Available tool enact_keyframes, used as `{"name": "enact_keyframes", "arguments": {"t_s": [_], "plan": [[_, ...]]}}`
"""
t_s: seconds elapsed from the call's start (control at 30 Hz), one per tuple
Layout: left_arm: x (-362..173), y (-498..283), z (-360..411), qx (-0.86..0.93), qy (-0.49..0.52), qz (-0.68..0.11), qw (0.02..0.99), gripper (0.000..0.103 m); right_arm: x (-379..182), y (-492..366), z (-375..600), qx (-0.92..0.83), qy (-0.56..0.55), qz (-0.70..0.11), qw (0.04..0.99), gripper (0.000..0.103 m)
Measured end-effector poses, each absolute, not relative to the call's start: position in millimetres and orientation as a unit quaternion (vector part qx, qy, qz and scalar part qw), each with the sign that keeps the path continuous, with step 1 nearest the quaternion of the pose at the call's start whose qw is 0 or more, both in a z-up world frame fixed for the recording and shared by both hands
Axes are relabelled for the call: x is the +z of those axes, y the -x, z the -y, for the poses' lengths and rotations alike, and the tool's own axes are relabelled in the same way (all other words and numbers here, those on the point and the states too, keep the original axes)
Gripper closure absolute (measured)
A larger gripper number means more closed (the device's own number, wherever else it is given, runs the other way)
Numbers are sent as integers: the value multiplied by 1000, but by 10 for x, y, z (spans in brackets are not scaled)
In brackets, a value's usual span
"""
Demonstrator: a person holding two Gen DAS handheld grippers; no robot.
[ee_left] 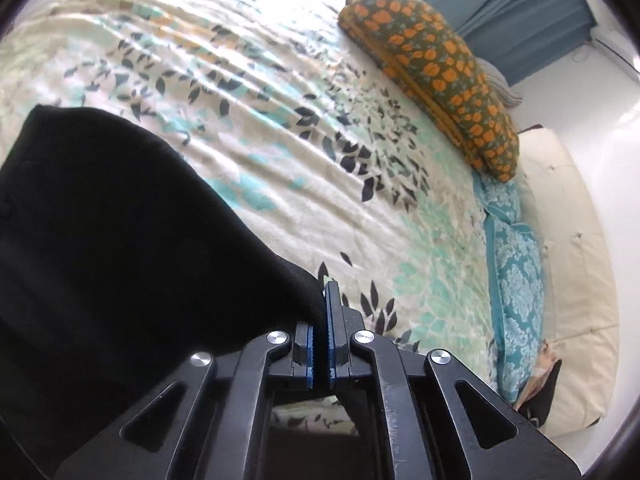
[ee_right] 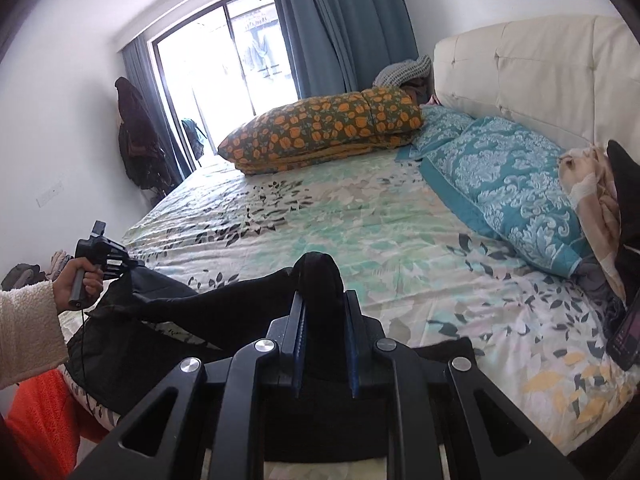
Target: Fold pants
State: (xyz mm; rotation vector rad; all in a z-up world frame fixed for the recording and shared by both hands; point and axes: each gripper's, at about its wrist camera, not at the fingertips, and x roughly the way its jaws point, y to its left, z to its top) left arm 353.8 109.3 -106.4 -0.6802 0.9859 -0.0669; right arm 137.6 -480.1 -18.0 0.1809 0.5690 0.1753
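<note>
Your left gripper (ee_left: 321, 312) pinches an edge of the black pants (ee_left: 120, 240), its jaws nearly closed on thin cloth that spreads away to their left. Your right gripper (ee_right: 324, 300) clamps a thicker bunch that pokes up past its fingertips. Between them the pants hang just over the bed (ee_right: 360, 208). Keep both grips firm, pull the span taut and level, then lay it down.
</note>
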Motion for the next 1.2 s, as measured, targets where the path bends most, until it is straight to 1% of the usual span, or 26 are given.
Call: {"name": "enact_keyframes", "arguments": {"t_s": [0.07,0.13,0.17,0.2,0.23,0.27,0.3,0.33,0.4,0.43,0.47,0.6,0.63,0.7,0.8,0.83,0.87,0.93,0.97,1.0,1.07,1.2], "plan": [[-932,-3139,-1161,-36,290,-440,849,100,-149,-1464,4783,95,-67,-265,957,86],[-1024,-2716,-1188,-28,252,-442,860,99,-402,-1558,4782,113,-52,-311,942,85],[-1140,-2523,-1188,-20,233,-453,860,99,-640,-1604,4786,112,-47,-355,927,83],[-1290,-2355,-1196,-16,222,-468,855,99,-949,-1669,4798,108,-41,-420,900,81],[-1441,-2210,-1217,-12,219,-483,848,99,-1269,-1704,4806,89,-27,-489,867,71],[-1561,-2093,-1236,-2,214,-493,843,99,-1556,-1705,4840,67,-19,-548,833,66],[-1649,-2004,-1249,2,214,-497,841,99,-1748,-1711,4900,47,-30,-599,799,66],[-1697,-1942,-1258,3,215,-496,842,99,-1822,-1684,4983,31,-45,-620,782,65],[-1715,-1881,-1254,3,221,-488,845,99,-1781,-1597,5136,27,-96,-619,779,61],[-1704,-1876,-1245,1,222,-484,847,99,-1736,-1539,5210,25,-122,-614,780,55],[-1693,-1885,-1236,1,220,-480,849,99,-1688,-1481,5264,17,-144,-607,781,54],[-1698,-1915,-1266,-2,232,-473,850,99,-1606,-1325,5370,32,-273,-551,788,54],[-1704,-1908,-1274,-4,235,-473,849,99,-1609,-1319,5346,32,-290,-541,789,54],[-1711,-1882,-1275,-7,233,-473,849,99,-1628,-1407,5265,22,-287,-534,795,54],[-1693,-1844,-1270,-12,228,-472,852,99,-1697,-1605,5087,16,-251,-550,797,54],[-1685,-1734,-1296,-14,228,-471,852,99,-1727,-1668,5005,22,-233,-560,795,55],[-1685,-1729,-1298,-13,228,-471,852,99,-1757,-1724,4912,32,-211,-575,790,67],[-1696,-1719,-1322,-12,229,-472,851,99,-1814,-1804,4728,26,-147,-610,778,85],[-1700,-1717,-1325,-10,230,-473,850,99,-1822,-1833,4671,25,-122,-616,778,91],[-1692,-1714,-1323,-8,231,-473,850,99,-1798,-1849,4638,30,-111,-616,779,93],[-1622,-1693,-1312,-6,232,-467,853,99,-1656,-1882,4586,30,-83,-604,792,94],[-1374,-1521,-1225,-6,222,-444,868,99,-1125,-1961,4429,28,-11,-548,836,94]]}}
